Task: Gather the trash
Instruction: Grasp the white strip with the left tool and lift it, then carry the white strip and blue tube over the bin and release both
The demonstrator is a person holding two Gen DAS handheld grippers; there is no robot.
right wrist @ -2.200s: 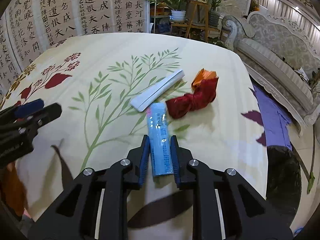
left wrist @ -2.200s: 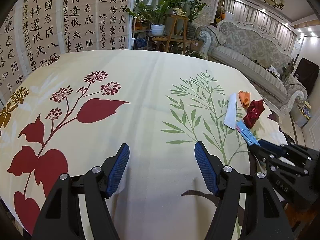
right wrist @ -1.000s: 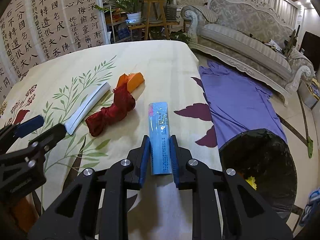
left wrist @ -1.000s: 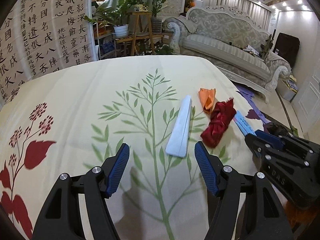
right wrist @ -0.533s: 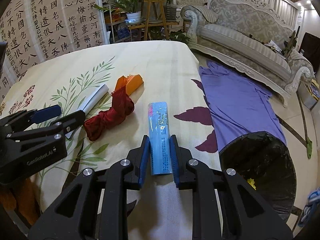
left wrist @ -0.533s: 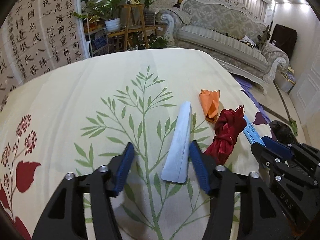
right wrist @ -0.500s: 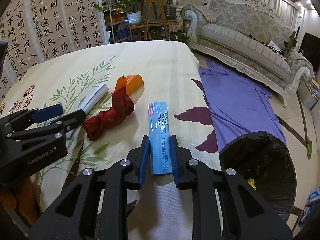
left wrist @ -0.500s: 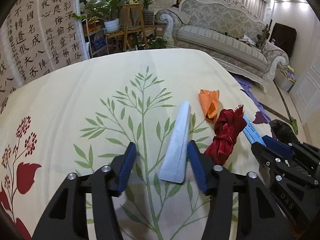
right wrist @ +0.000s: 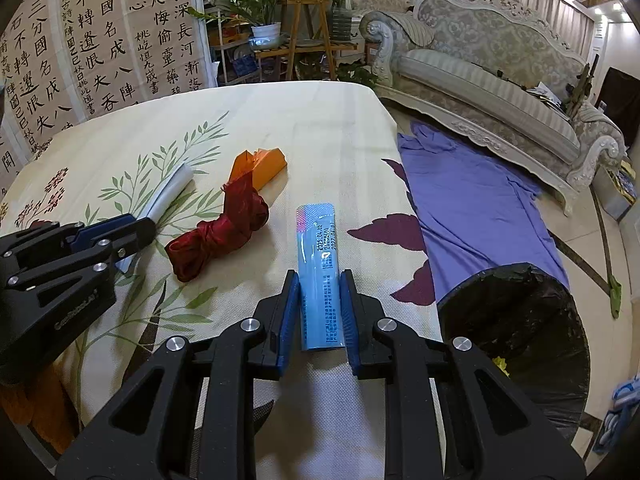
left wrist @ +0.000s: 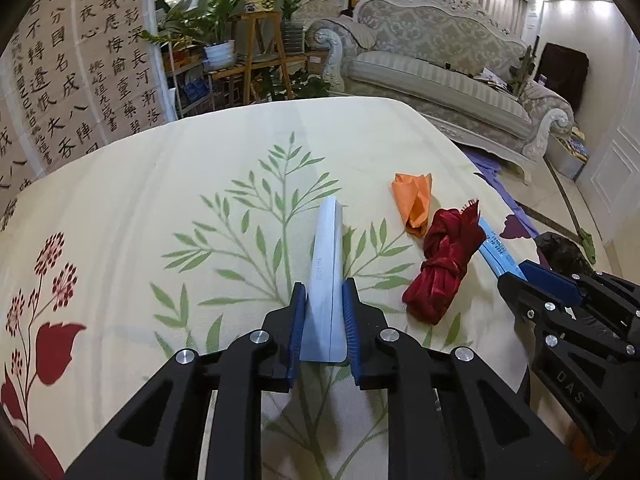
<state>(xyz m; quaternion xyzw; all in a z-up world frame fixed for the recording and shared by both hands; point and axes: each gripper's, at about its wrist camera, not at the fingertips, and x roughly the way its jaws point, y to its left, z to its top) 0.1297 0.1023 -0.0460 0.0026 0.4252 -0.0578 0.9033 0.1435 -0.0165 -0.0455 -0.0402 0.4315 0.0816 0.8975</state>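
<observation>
My left gripper [left wrist: 323, 312] is shut on a long white wrapper [left wrist: 326, 272] that lies on the floral tablecloth [left wrist: 160, 184]. My right gripper [right wrist: 319, 300] is shut on a blue wrapper [right wrist: 320, 268] and holds it over the table's right edge. A crumpled red wrapper [left wrist: 444, 264] and an orange wrapper [left wrist: 414, 200] lie between the two grippers; they also show in the right wrist view, the red wrapper [right wrist: 220, 232] and the orange wrapper [right wrist: 260, 164]. A black-lined trash bin [right wrist: 520, 332] stands on the floor right of the table.
A purple cloth [right wrist: 472, 196] lies on the floor beyond the bin. A pale sofa [right wrist: 500, 80] stands at the back right. A plant stand [right wrist: 308, 40] and a calligraphy screen [right wrist: 100, 52] are behind the table.
My left gripper moved forward and closed on the white wrapper. My right gripper stayed still, holding the blue wrapper.
</observation>
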